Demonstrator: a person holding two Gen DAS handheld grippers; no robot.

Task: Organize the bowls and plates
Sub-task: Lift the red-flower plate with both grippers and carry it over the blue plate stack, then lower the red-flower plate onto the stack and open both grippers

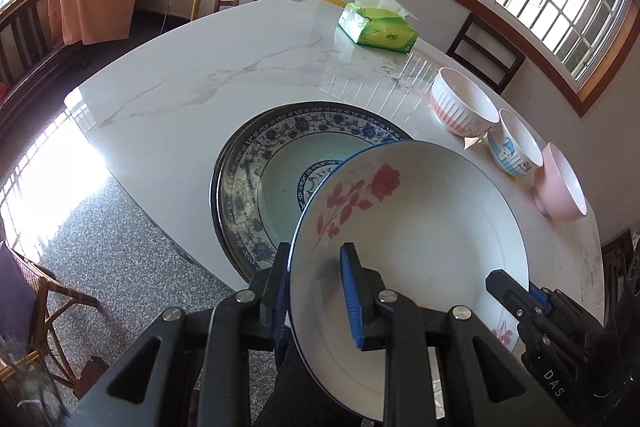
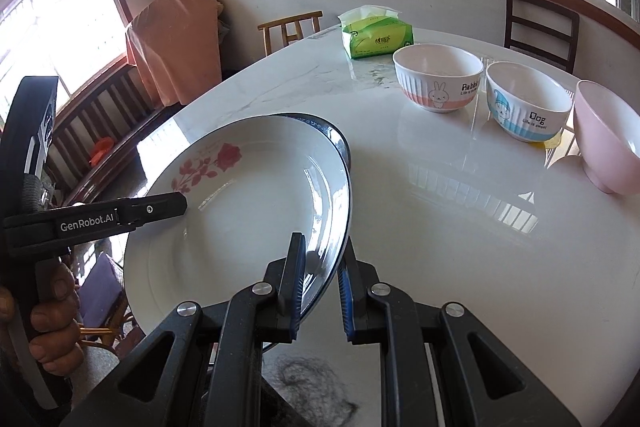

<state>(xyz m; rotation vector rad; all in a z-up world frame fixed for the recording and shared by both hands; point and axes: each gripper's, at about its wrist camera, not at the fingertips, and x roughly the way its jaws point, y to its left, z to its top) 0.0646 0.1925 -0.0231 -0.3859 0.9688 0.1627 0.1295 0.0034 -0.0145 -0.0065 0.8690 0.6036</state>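
1. Your left gripper straddles the near-left rim of the rose plate, one pad under and one inside, but a gap shows around the rim; I cannot tell if it truly bites. If it is loose, that side drops.
2. The rose plate is tilted over the blue-patterned plate on the marble table. Let go unevenly and it clatters or chips the stack.
3. Your right gripper straddles the plate's right rim, jaws narrowly apart. Pull the grippers apart and the rim slips out.
4. The rabbit bowl, dog bowl and pink bowl stand near; a wide swing right could knock them.
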